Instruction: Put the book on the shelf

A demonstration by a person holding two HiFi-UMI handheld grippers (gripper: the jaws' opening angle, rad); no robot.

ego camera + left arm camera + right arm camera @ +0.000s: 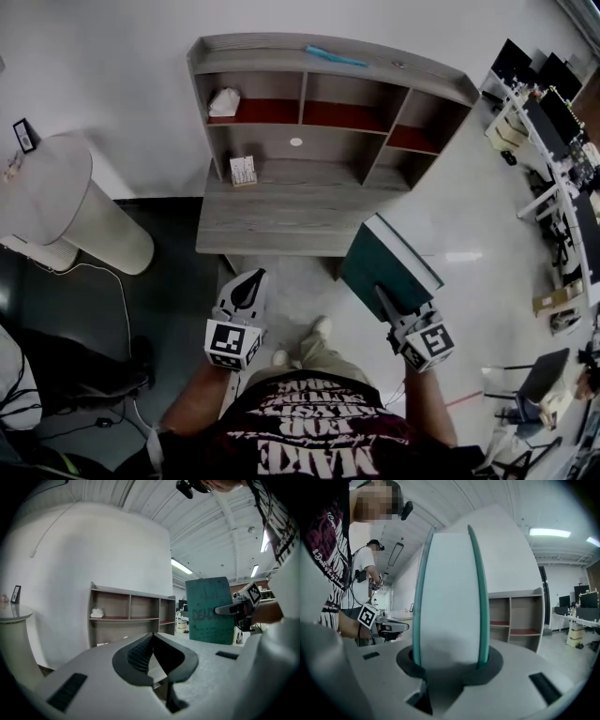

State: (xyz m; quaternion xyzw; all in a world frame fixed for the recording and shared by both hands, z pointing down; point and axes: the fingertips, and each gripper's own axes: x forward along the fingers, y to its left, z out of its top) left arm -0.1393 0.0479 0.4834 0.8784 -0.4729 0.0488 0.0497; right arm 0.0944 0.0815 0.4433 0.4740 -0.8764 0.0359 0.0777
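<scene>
Book (pixel 450 588) between right gripper (pixel 386 306) jaws

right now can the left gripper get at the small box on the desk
Probably yes: the left gripper is empty and nothing stands between it and the small box, though its shut jaws must open.

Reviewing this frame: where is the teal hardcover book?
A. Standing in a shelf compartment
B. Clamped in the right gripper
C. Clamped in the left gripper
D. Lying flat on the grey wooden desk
B: the teal hardcover book stands upright between the jaws of the right gripper, held in the air in front of the grey wooden shelf unit and not yet on it.
</scene>
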